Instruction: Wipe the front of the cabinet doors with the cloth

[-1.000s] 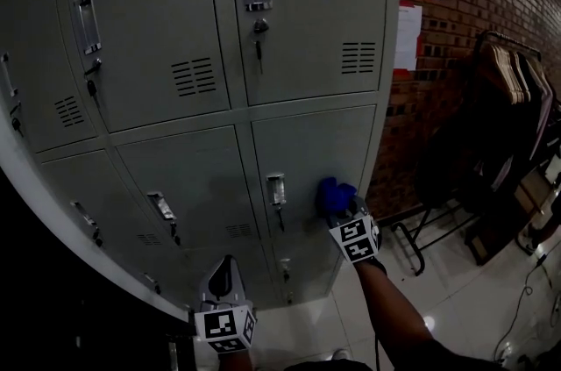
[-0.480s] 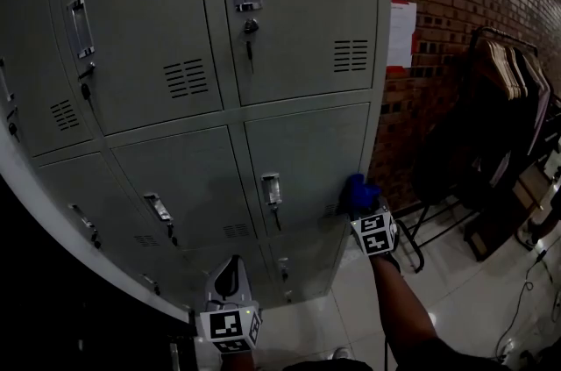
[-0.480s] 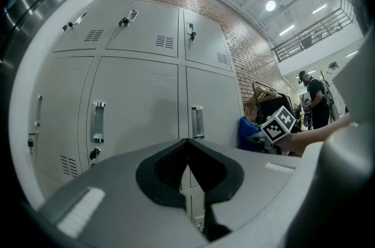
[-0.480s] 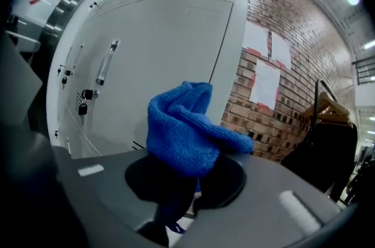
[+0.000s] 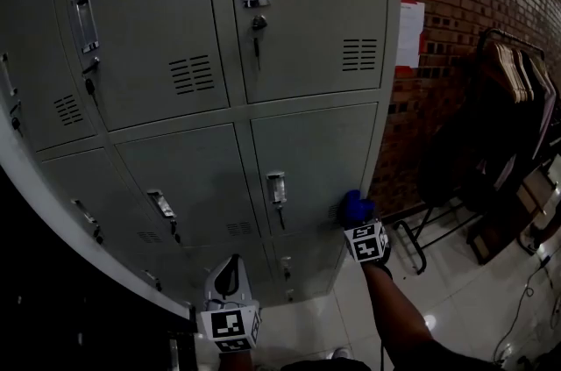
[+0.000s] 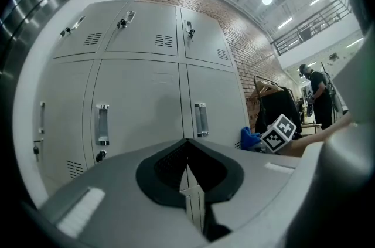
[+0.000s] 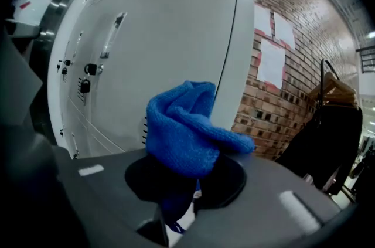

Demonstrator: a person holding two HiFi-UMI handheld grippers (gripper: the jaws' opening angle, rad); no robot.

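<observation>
Both units, left hand-held gripper (image 6: 186, 150) and right hand-held gripper (image 7: 193, 182): grey moulded jaws, black textured inner pads (image 6: 158, 167), a small white rectangular patch (image 6: 79, 211) on each jaw. Each carries a white cube (image 5: 228, 327) printed with black square markers.

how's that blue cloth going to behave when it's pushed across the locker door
Probably floppy: the blue cloth bunches and droops in folds above the right gripper. Likely light, and its knitted-looking surface should drag rather than slip on the locker door.
</observation>
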